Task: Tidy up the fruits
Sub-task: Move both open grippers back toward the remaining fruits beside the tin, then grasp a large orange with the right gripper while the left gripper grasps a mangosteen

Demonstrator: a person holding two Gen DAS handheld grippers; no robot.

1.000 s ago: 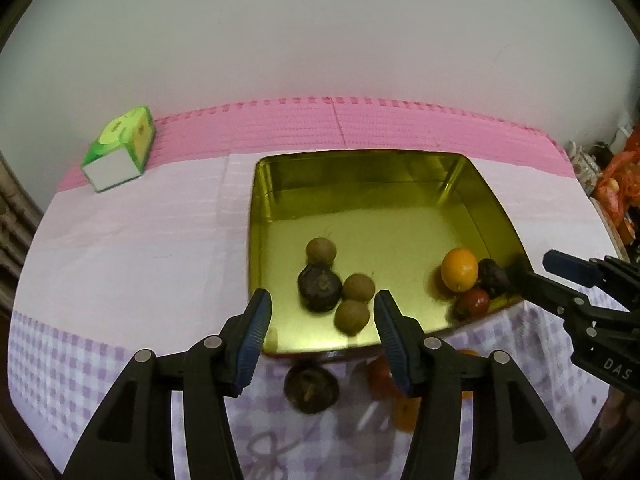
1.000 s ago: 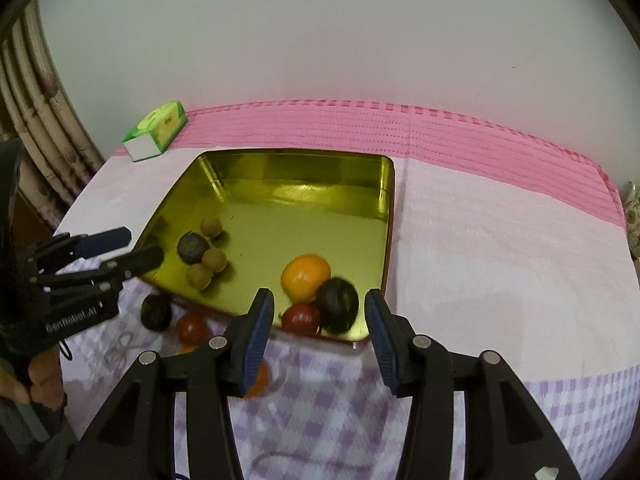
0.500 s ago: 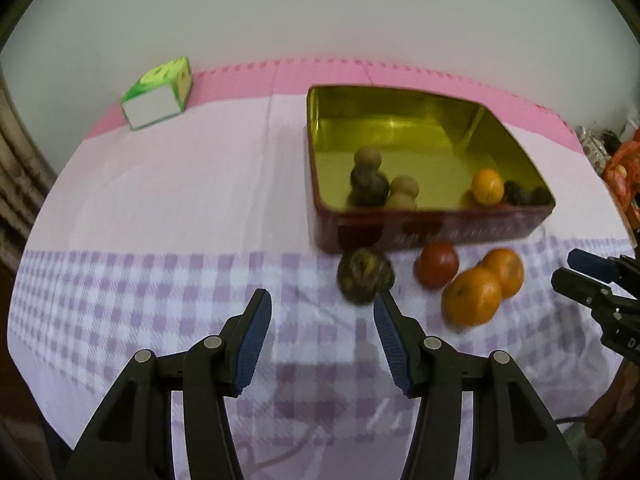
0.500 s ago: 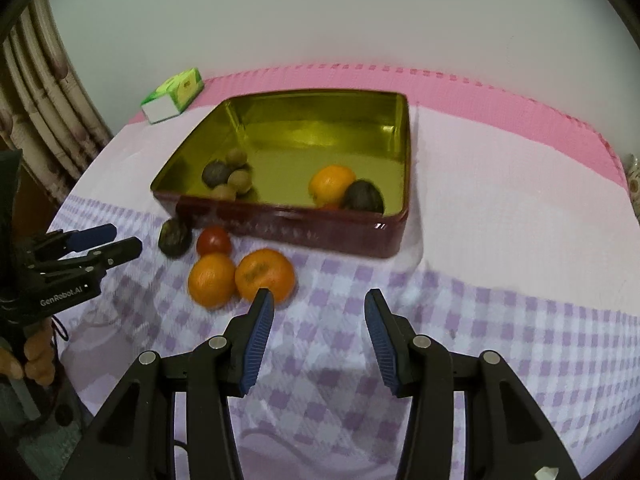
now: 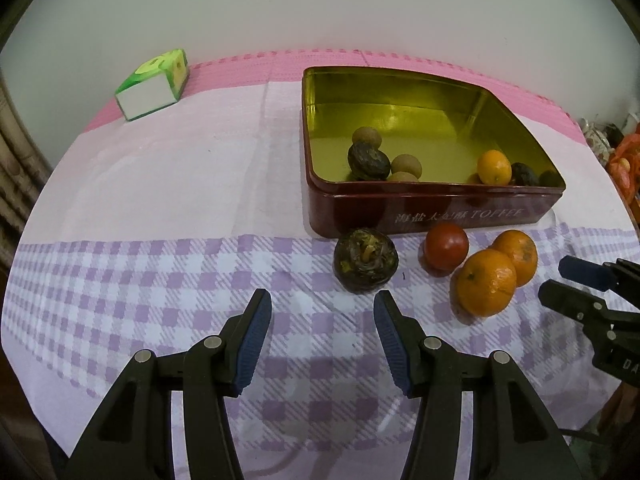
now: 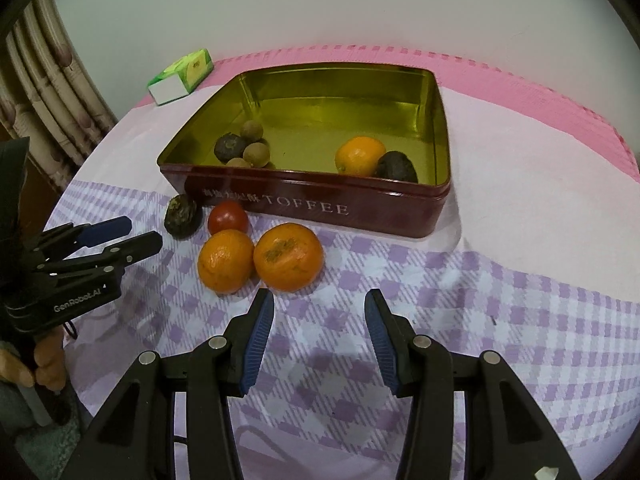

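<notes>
Table [image 5: 160,184] w/ pink-lilac check cloth: toffee tin [image 5: 432,210] mid; just in front dark fruit [image 5: 366,266], tomato [image 5: 446,245], 2 oranges [image 5: 486,282]; green box [image 5: 154,84] far left of tin.

Table [image 5: 168,184]: covered by a cloth, lilac checks near, pale pink in the middle, a deeper pink band at the far edge.
Green box [image 5: 154,84]: laid on the far left of the table, its white end turned nearward.
Wall [image 6: 320,4]: seen plain and pale behind the table.
Curtain [image 6: 44,76]: seen hanging in folds at the far left.
</notes>
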